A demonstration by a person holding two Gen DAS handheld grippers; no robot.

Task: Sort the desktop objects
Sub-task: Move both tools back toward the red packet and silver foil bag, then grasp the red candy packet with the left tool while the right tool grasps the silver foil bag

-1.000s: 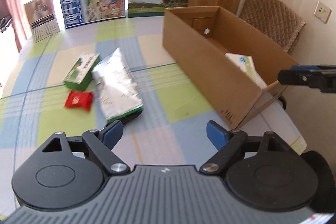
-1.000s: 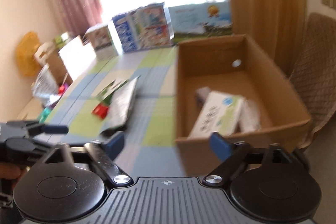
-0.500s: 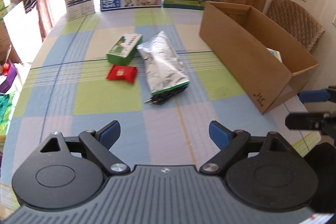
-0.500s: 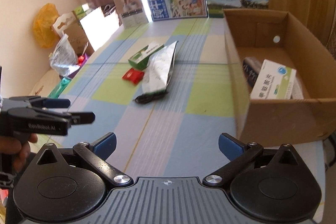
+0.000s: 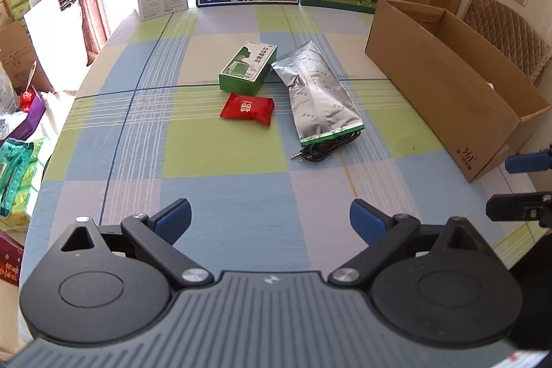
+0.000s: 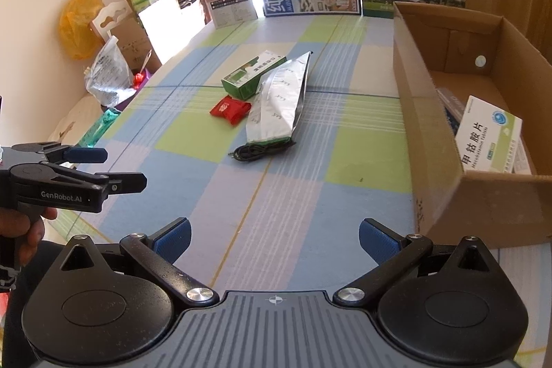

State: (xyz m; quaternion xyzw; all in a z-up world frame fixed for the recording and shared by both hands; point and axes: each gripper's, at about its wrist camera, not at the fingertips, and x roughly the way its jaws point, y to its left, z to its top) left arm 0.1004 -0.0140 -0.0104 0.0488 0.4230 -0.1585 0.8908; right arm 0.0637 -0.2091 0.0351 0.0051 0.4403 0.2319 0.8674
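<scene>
Clutter left to sort is 4 things in mid-table: a green box (image 5: 247,67), a red packet (image 5: 247,108), a silver pouch (image 5: 315,92) and a black cable (image 5: 324,147) touching the pouch's near end. Beside them the cardboard box (image 6: 431,140) holds a white medicine carton (image 6: 490,140). Both views now take in more of the table (image 5: 214,192) than a second ago, and both sets of jaws have just been opening. The left gripper (image 5: 270,219) and right gripper (image 6: 274,238) have their fingers spread with nothing between them, well short of the items, so a fresh pick looks next.
</scene>
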